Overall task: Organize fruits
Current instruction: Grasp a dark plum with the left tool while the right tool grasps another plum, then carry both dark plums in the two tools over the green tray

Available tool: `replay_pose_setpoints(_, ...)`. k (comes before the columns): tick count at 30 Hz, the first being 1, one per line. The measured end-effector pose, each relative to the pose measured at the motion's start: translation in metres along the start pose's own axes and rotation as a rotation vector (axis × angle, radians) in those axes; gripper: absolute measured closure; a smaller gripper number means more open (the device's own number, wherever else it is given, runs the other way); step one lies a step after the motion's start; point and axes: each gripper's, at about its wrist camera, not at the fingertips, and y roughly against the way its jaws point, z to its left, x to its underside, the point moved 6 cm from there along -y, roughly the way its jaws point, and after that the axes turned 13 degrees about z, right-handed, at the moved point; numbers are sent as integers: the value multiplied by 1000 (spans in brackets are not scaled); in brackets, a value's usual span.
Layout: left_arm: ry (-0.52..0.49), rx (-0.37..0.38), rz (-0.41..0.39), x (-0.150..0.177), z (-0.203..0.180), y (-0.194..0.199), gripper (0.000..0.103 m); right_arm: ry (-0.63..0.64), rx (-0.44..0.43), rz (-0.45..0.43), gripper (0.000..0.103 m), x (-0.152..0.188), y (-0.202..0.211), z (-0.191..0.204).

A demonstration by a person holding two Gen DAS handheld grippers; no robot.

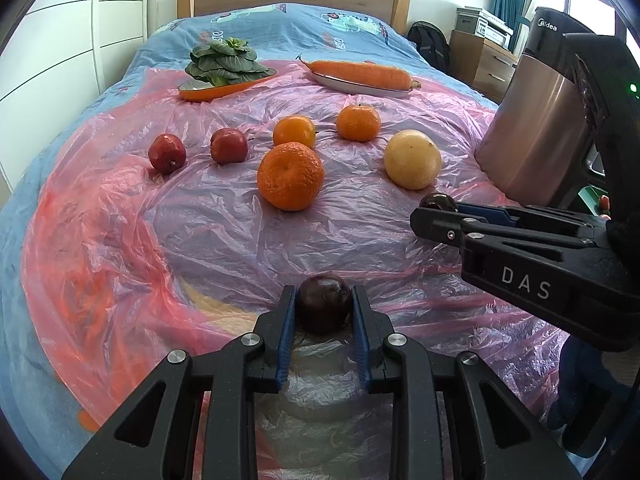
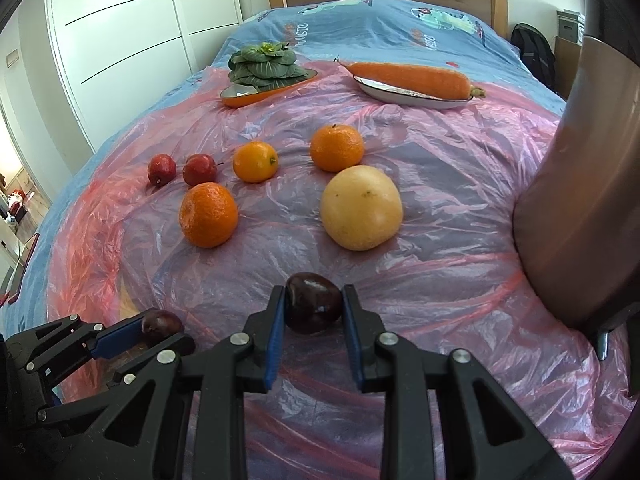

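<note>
My left hand-held gripper (image 1: pixel 324 308) and right hand-held gripper (image 2: pixel 314 306) each pinch a dark plum (image 1: pixel 323 307), probably; oranges (image 1: pixel 290 176) lie ahead.

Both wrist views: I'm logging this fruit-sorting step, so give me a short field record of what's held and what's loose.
left gripper: shut on dark plum
right gripper: shut on second dark plum
loose on plastic sheet: three oranges, two red apples, yellow fruit
orange dish: leafy greens
white dish: carrot
</note>
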Motion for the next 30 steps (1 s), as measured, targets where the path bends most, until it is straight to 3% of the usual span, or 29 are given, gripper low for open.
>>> replay_pose_setpoints(15, 65, 62, 2, 0, 3, 17, 81, -3, 8, 38, 103, 27, 33, -3)
replay_pose_setpoints(30, 64, -14, -11, 13, 1, 75, 81, -44, -6, 16, 103, 64, 96, -11)
